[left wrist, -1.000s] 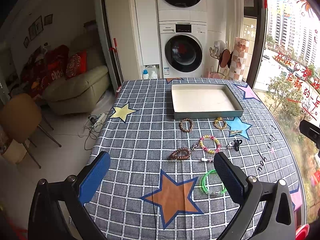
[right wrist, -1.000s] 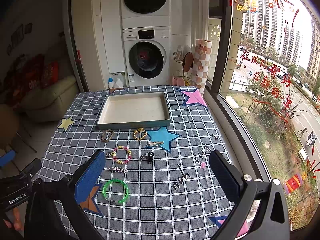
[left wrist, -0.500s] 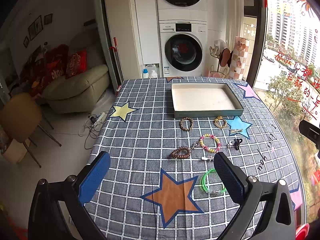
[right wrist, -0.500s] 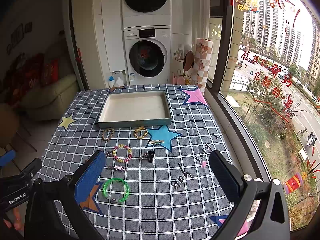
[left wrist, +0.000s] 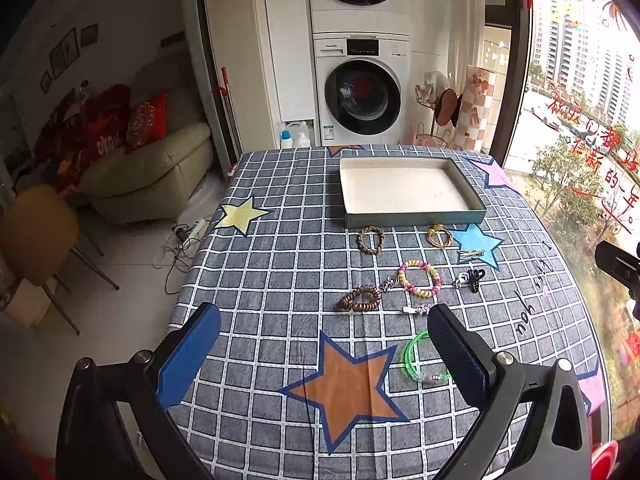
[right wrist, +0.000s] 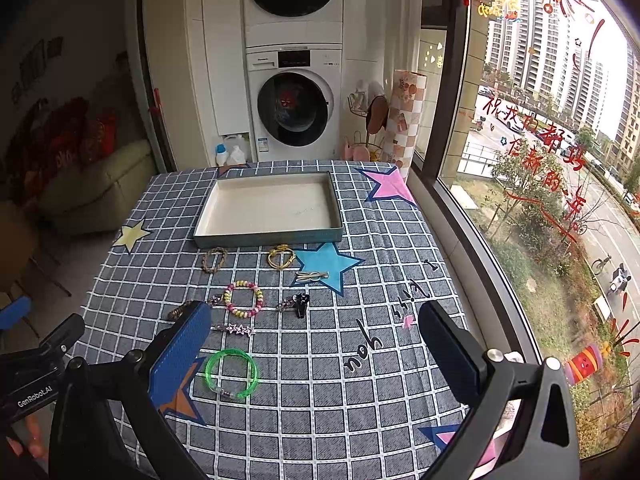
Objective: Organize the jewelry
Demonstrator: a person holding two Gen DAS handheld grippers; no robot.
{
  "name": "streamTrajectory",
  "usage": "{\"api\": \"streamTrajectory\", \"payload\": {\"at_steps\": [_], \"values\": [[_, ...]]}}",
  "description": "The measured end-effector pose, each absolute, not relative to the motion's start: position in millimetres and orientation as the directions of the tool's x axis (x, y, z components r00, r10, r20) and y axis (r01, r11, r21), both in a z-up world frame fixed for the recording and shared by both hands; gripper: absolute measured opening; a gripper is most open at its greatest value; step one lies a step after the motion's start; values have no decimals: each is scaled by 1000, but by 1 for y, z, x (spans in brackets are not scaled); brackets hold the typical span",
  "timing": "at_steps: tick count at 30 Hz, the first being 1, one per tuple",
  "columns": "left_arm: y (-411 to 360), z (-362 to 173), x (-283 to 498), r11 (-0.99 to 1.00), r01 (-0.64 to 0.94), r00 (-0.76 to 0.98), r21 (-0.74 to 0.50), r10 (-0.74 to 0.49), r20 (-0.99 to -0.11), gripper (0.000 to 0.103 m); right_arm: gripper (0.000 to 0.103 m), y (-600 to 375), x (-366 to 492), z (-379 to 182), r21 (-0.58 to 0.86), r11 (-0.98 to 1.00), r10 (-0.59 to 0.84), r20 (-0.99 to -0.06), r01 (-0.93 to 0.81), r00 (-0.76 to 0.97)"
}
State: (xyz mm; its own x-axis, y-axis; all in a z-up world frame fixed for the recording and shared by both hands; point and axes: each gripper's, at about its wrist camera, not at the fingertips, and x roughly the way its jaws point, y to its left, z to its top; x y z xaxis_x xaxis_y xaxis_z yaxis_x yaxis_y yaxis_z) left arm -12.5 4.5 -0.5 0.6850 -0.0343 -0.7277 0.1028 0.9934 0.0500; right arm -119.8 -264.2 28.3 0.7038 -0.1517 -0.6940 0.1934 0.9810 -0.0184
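An empty shallow tray (left wrist: 412, 219) (right wrist: 268, 237) stands at the far side of the checked tablecloth. In front of it lie a braided brown bracelet (left wrist: 371, 239), a gold ring bracelet (left wrist: 439, 236), a hair clip (left wrist: 471, 254), a pink-yellow bead bracelet (left wrist: 420, 278) (right wrist: 244, 298), a brown coil hair tie (left wrist: 361, 298), a black clip (right wrist: 298, 303), a star hairpin (right wrist: 236, 329) and a green bangle (right wrist: 231, 373) (left wrist: 416, 358). My left gripper (left wrist: 324, 350) and right gripper (right wrist: 316, 352) are both open, empty and held above the table's near side.
The table (left wrist: 280, 264) has its left edge by a sofa (left wrist: 152, 176) and chair (left wrist: 36, 232), and its right edge along a window (right wrist: 540, 160). Washing machines (left wrist: 360, 96) stand behind the far edge. The right gripper shows at the left view's edge (left wrist: 618, 266).
The right view has drifted slightly forward and down toward the jewelry. The left view is almost unchanged. Nothing on the table has moved.
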Motion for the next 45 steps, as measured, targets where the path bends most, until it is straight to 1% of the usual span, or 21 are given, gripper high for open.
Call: {"api": "streamTrajectory", "payload": {"at_steps": [4,10,13,20,25,33,39,41,43,45], "values": [[7,-10,-3,992,117,641,38,-47,-766,103,103,-262,-113,25,-11,981,-140,-733,193,666],[13,-34,17,990,136,545,23,-56,-837,103,103,-265,-96,5,13,976,-113,-826,218,552],[14,-46,27,987,160,511,24,-62,-858,103,103,-268,-84,-7,19,971,-103,-865,237,491],[11,-84,54,970,233,441,68,-43,-896,103,103,-279,-57,-44,38,957,-64,-939,287,338],[9,-111,76,970,240,393,42,-58,-918,103,103,-286,-39,-75,23,956,-62,-959,293,276],[-3,-137,114,971,238,381,12,-81,-921,103,102,-290,4,-120,10,968,-46,-975,251,216],[-21,-158,138,949,315,377,29,-97,-921,103,90,-292,36,-150,11,973,-33,-982,230,188],[-27,-166,143,940,341,352,21,-107,-930,103,82,-293,44,-160,6,974,-34,-985,225,172],[-33,-174,147,932,361,350,24,-112,-930,103,79,-294,53,-169,9,974,-27,-987,224,159],[-40,-181,150,925,378,343,32,-108,-933,103,78,-294,61,-177,12,975,-24,-987,224,157]]}}
